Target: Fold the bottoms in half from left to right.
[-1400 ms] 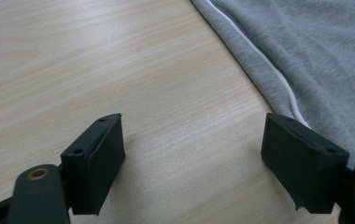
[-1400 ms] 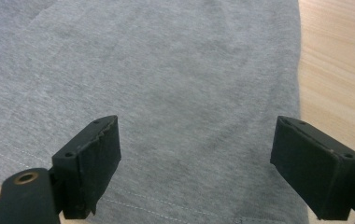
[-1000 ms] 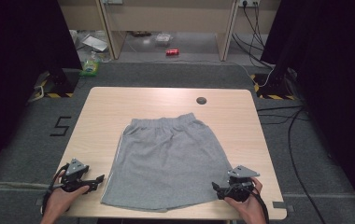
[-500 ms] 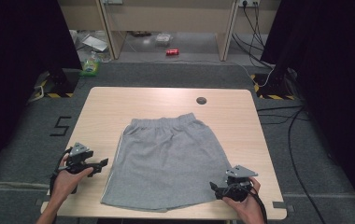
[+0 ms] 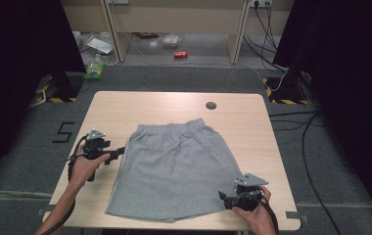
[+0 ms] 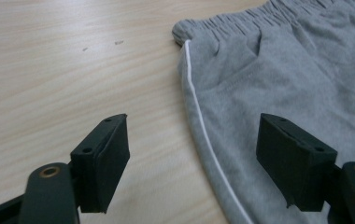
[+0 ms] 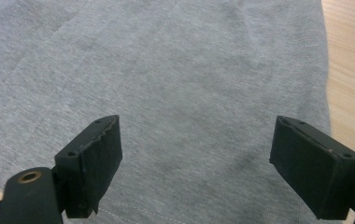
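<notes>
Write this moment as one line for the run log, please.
left gripper: open, at shorts side seam | right gripper: open, at hem corner | shorts: flat on table

Shorts [image 5: 174,171]: grey cloth, matt, soft fleece-like knit with fine heathered flecks; waistband gathered and ribbed at upper right of the left gripper view; narrow smooth white piping [image 6: 203,135] ran down the side seam. Table [image 5: 140,107]: pale wood-look top, smooth, low sheen, fine straight grain. Gripper pads [image 6: 103,161]: black, matt, plastic- or rubber-like, edges slightly rough; brass-coloured metal rings set in the black arms at lower left.
</notes>
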`<state>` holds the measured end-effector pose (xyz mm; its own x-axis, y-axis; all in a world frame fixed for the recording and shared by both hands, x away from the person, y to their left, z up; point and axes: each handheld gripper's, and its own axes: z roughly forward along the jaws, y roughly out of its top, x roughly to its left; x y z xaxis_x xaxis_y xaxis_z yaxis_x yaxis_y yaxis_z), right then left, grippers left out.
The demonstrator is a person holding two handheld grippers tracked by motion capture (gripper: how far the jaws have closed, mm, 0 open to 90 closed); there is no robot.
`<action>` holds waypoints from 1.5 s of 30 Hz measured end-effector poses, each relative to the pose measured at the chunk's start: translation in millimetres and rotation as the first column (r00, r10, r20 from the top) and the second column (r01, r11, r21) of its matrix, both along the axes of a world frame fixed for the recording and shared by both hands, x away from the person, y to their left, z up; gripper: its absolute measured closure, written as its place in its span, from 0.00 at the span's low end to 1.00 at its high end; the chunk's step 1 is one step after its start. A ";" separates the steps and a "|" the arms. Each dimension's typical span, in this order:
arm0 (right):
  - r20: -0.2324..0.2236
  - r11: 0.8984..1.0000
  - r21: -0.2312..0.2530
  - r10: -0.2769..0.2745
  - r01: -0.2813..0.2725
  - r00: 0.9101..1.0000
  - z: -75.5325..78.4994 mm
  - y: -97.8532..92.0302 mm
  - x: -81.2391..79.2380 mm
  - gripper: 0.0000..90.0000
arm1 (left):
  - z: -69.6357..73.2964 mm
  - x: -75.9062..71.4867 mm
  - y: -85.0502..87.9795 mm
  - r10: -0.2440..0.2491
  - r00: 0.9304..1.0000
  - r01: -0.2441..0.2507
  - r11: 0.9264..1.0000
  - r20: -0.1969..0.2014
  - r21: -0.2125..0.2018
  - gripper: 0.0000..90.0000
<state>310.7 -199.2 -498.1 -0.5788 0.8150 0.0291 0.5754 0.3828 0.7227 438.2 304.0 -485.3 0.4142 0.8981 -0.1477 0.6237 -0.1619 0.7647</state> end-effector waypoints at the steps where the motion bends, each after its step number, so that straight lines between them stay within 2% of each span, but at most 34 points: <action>1: -0.002 1.000 0.003 -0.004 0.004 1.000 0.0 0.1 0.0 0.19 | -0.3 3.9 -1.9 0.005 1.000 -0.005 1.000 -0.005 -0.001 0.29; 12: 0.002 1.000 0.006 0.003 -0.003 1.000 -0.1 0.8 1.1 0.19 | 0.1 42.5 -14.6 0.043 0.998 -0.043 0.999 -0.035 -0.017 0.33; 16: 0.002 1.000 0.006 0.004 -0.004 1.000 -0.4 0.7 1.3 0.19 | 2.7 53.6 -19.8 0.050 0.998 -0.050 0.999 -0.036 -0.010 0.36; 24: 0.001 1.000 0.007 0.009 -0.009 1.000 -0.2 2.5 0.9 0.19 | 0.6 72.9 -38.8 0.035 0.998 -0.034 0.999 -0.061 0.015 0.46; 28: 0.000 1.000 0.008 0.013 -0.013 1.000 -1.0 3.8 1.1 0.19 | -0.3 83.1 -45.9 0.037 0.997 -0.036 0.999 -0.068 0.010 0.50; 37: -0.004 1.000 0.008 0.021 -0.021 1.000 -1.4 6.9 0.9 0.20 | -5.9 101.3 -59.8 0.048 0.992 -0.041 0.997 -0.114 0.058 0.55; 39: 0.000 0.999 0.013 0.030 -0.030 1.000 -0.9 11.3 1.4 0.20 | -10.5 105.7 -64.2 0.053 0.989 -0.041 0.995 -0.138 0.090 0.57; 43: 0.007 0.999 0.016 0.048 -0.048 0.999 0.8 19.0 0.6 0.20 | -14.8 109.5 -66.9 0.053 0.987 -0.037 0.994 -0.153 0.104 0.58; 45: 0.015 0.998 0.021 0.057 -0.058 0.998 2.0 25.2 -0.1 0.20 | -15.5 111.6 -66.5 0.057 0.985 -0.042 0.994 -0.164 0.096 0.58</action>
